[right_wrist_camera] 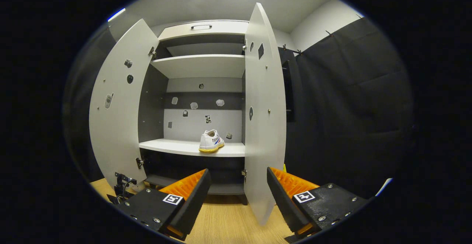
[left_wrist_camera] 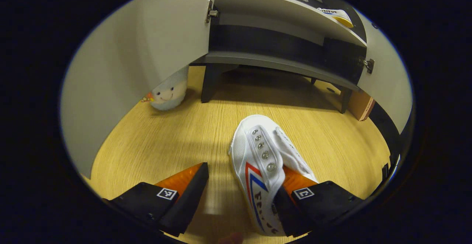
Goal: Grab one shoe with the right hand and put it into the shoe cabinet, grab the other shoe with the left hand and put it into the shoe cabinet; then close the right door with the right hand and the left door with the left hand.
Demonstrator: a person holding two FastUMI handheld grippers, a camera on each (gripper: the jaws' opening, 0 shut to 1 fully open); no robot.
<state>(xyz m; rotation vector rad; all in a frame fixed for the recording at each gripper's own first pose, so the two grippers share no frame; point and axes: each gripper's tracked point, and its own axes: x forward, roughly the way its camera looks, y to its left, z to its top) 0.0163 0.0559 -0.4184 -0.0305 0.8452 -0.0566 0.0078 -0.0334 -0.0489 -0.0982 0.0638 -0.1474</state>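
I see a white shoe (left_wrist_camera: 263, 162) on the wood floor (left_wrist_camera: 166, 140), with a red and blue stripe, 5 metal studs along its flap and lettering on the side. Its long axis runs away from me, toe toward the cabinet (left_wrist_camera: 280, 37). My left gripper (left_wrist_camera: 241, 196) is spread wide; 1 finger touches the shoe's heel end, the other stands apart. My right gripper (right_wrist_camera: 236, 196) is released, empty. Shoe 2 (right_wrist_camera: 211, 141) sits on the cabinet's shelf (right_wrist_camera: 177, 147), both doors open.
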